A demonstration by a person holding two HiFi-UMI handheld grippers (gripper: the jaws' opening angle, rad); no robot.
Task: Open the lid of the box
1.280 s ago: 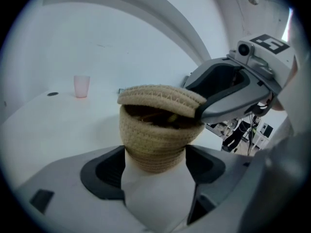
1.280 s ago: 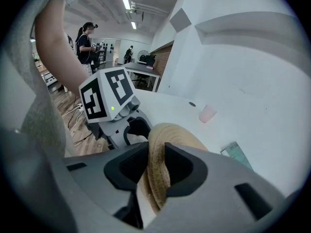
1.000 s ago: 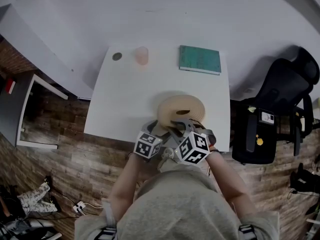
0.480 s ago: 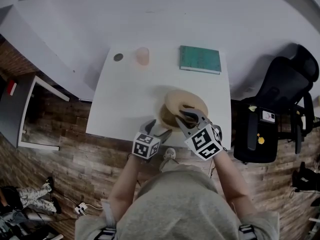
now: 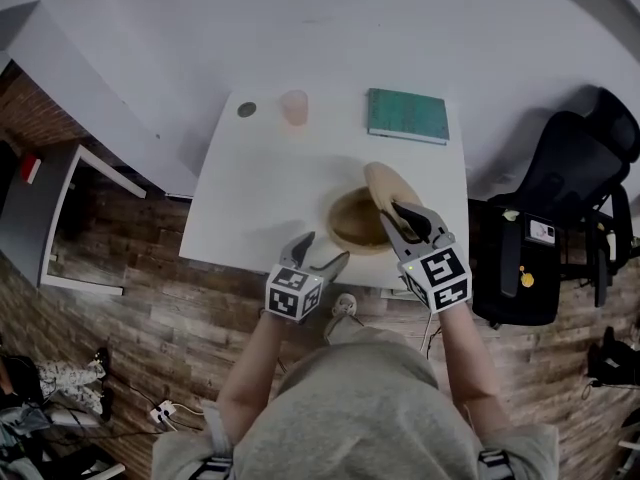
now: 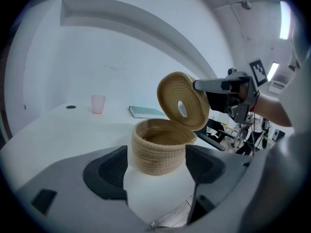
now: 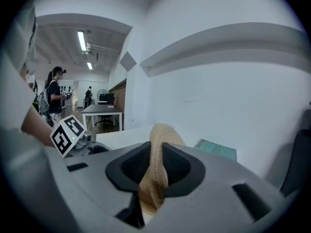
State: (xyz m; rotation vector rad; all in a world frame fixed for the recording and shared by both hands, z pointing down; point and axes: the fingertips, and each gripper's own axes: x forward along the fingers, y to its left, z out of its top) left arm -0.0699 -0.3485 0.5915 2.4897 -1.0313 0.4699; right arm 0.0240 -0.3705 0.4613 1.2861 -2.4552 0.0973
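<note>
A round woven box [image 5: 352,223] stands open near the front of the white table [image 5: 260,188]. Its woven lid [image 5: 388,186], with a hole in the middle, hangs tilted on edge above the box's right rim. My right gripper [image 5: 400,218] is shut on the lid's rim; its jaws have just closed a little tighter on it. In the right gripper view the lid [image 7: 158,171] stands pinched between both pads. My left gripper [image 5: 322,251] is open in front of the box [image 6: 160,147], not touching it, and sees the raised lid [image 6: 182,101].
A pink cup [image 5: 294,107] and a small dark disc [image 5: 246,110] stand at the table's far edge, a green book [image 5: 407,115] at the far right. A black office chair [image 5: 560,188] is to the right of the table. The box sits close to the front edge.
The right gripper has lifted the lid off the box, carried it up and to the right and rolled it onto its edge. The left gripper has risen slightly, away from the box.
</note>
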